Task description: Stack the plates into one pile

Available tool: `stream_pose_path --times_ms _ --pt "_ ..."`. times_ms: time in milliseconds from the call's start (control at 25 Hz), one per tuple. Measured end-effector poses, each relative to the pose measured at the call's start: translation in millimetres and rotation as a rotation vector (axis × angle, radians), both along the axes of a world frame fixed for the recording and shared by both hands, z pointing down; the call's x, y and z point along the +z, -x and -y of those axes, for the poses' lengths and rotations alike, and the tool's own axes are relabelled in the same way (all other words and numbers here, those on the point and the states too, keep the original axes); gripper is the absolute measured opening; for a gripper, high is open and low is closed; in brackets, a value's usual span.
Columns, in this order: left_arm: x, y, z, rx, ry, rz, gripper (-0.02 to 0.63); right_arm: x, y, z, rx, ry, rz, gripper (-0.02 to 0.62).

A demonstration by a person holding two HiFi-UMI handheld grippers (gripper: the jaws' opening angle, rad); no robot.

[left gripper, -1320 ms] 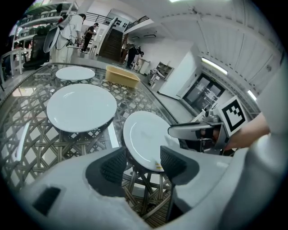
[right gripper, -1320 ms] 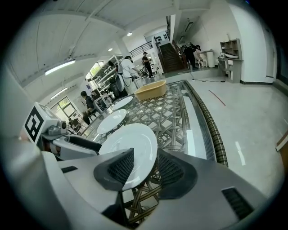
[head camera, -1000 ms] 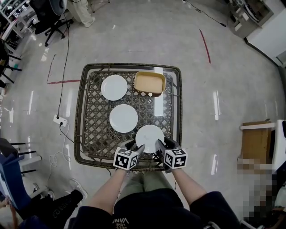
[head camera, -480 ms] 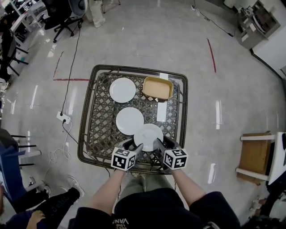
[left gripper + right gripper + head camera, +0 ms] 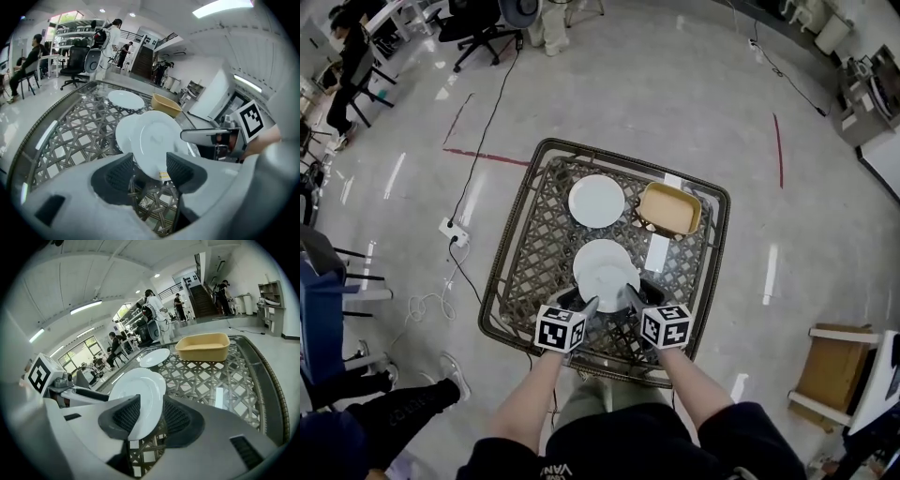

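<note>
I hold one white plate (image 5: pixel 609 277) by its near rim with both grippers: the left gripper (image 5: pixel 586 306) is shut on its left side, the right gripper (image 5: pixel 630 298) on its right side. The plate hangs tilted, just above the middle plate (image 5: pixel 592 251), whose rim shows behind it. In the left gripper view the held plate (image 5: pixel 154 143) sits between the jaws of the left gripper (image 5: pixel 149 171), with the middle plate (image 5: pixel 123 133) peeking out at its left. In the right gripper view the right gripper (image 5: pixel 145 416) clamps the same plate (image 5: pixel 138 397). A third plate (image 5: pixel 596 201) lies at the far side.
The plates rest on a square glass-topped wicker table (image 5: pixel 525 253). A yellow tray (image 5: pixel 669 208) stands at its far right, with a white strip (image 5: pixel 657 251) in front of it. A cable and power strip (image 5: pixel 454 231) lie on the floor at the left. Office chairs and people are far off.
The held plate has travelled from the table's near edge away from me and now overlaps the middle plate. Both grippers moved along with it.
</note>
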State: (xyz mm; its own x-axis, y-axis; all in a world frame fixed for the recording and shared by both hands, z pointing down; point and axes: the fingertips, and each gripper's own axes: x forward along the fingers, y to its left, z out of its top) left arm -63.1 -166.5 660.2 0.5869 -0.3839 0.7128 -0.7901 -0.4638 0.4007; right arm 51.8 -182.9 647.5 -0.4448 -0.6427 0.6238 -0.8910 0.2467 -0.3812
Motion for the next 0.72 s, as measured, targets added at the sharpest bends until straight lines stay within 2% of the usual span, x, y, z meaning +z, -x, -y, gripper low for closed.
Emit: stream_pose_path --times_ms 240,720 --pt "8.1 13.9 23.2 -0.058 -0.002 0.030 0.232 9.4 16.9 25.7 -0.051 0.004 -0.011 0.152" --pt "24.9 14.5 39.2 -0.044 0.032 0.072 0.247 20.0 24.6 44.7 -0.125 0.013 -0.045 0.163"
